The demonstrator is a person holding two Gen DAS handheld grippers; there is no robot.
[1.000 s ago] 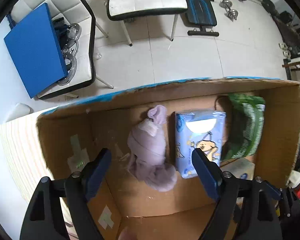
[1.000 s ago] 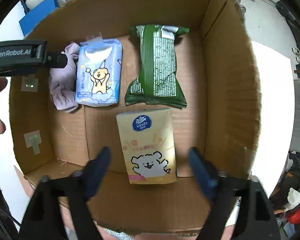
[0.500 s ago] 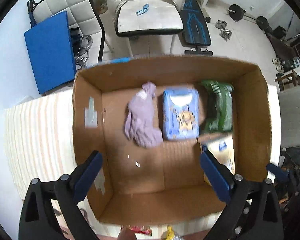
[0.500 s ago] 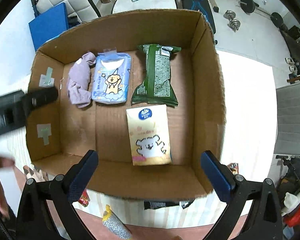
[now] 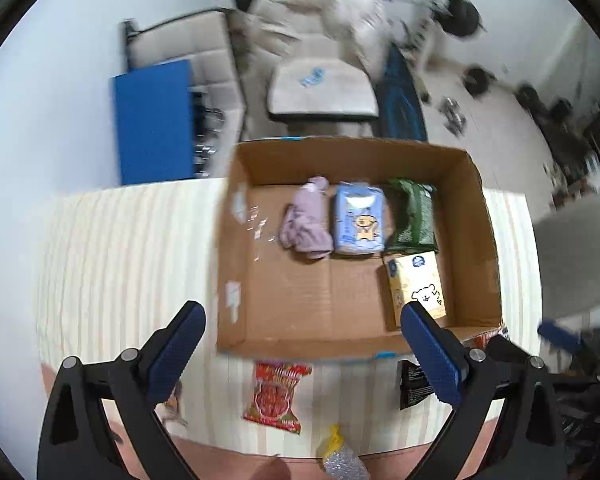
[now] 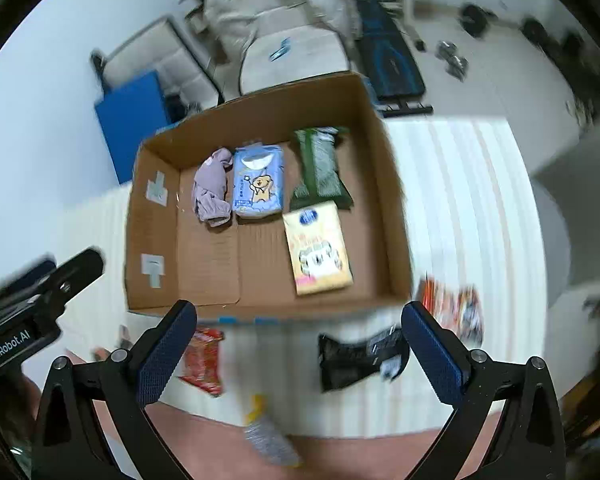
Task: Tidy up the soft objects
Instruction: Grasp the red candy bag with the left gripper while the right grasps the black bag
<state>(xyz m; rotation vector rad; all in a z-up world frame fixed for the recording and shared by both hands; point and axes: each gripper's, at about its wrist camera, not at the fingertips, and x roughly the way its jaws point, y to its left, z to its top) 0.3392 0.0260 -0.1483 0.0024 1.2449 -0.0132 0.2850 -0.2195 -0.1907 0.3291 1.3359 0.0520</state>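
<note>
Both tongs, left (image 5: pixel 302 350) and right (image 6: pixel 298 346), stand wide apart and empty, now lifted clear of the cardboard box (image 5: pixel 352 350) they were inside a second ago. Nearest on the striped surface (image 5: pixel 128 264) wait a red packet (image 5: pixel 276 396) and black packet (image 6: pixel 360 356). Beyond, the box holds lilac cloth (image 5: pixel 306 222), blue pack (image 5: pixel 359 224), green pack (image 5: pixel 413 218) and yellow pack (image 5: pixel 416 288): placement done, next pick pending.

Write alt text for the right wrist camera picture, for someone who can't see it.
An open cardboard box on a striped cloth holds a lilac cloth, a blue tissue pack, a green packet and a yellow tissue pack. The right tool hangs open and empty above the box's near edge, where a red packet and a black packet lie outside.
</note>
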